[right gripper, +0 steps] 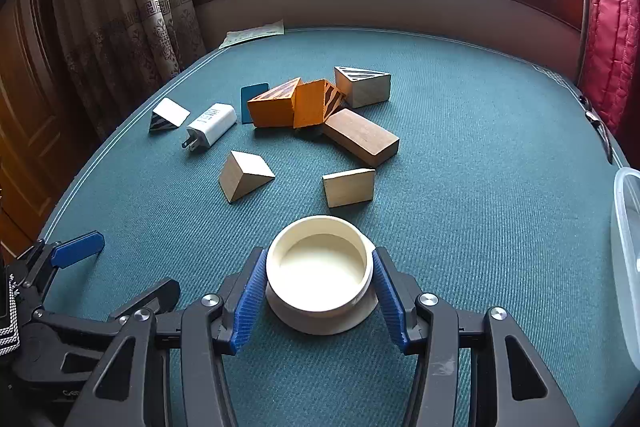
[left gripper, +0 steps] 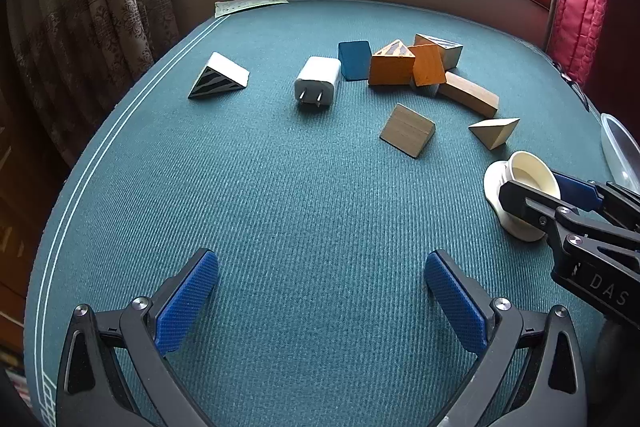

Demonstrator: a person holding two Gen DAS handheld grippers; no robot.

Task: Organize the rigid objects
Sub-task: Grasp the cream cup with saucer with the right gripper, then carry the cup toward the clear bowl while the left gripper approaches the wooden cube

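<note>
**Inspector:** Nearest the lens, right gripper (right gripper: 319,289) has its blue pads (right gripper: 251,301) set against both sides of the cream cup (right gripper: 320,275). Pads touch the wall, so I record it as grasping the cup. Whether the cup's base is on the green cloth (right gripper: 480,187) or just off it, I cannot tell.

**Assistant:** Why a side hold?

**Inspector:** My judgement: the wall is round and the mouth faces up, so a hold across the widest part keeps it level for carrying.

**Assistant:** And the left?

**Inspector:** Left gripper (left gripper: 322,291) is spread wide over bare cloth, holding nothing. Likely kept clear so it does not crowd the other.

**Assistant:** The remaining items?

**Inspector:** Orange blocks (right gripper: 294,103), a brown block (right gripper: 360,137), pale wedges (right gripper: 244,181) and a white charger (right gripper: 212,125) lie scattered mid-table, well apart from the cup. A clear container (right gripper: 626,247) stands at the right edge, a plausible destination.
</note>
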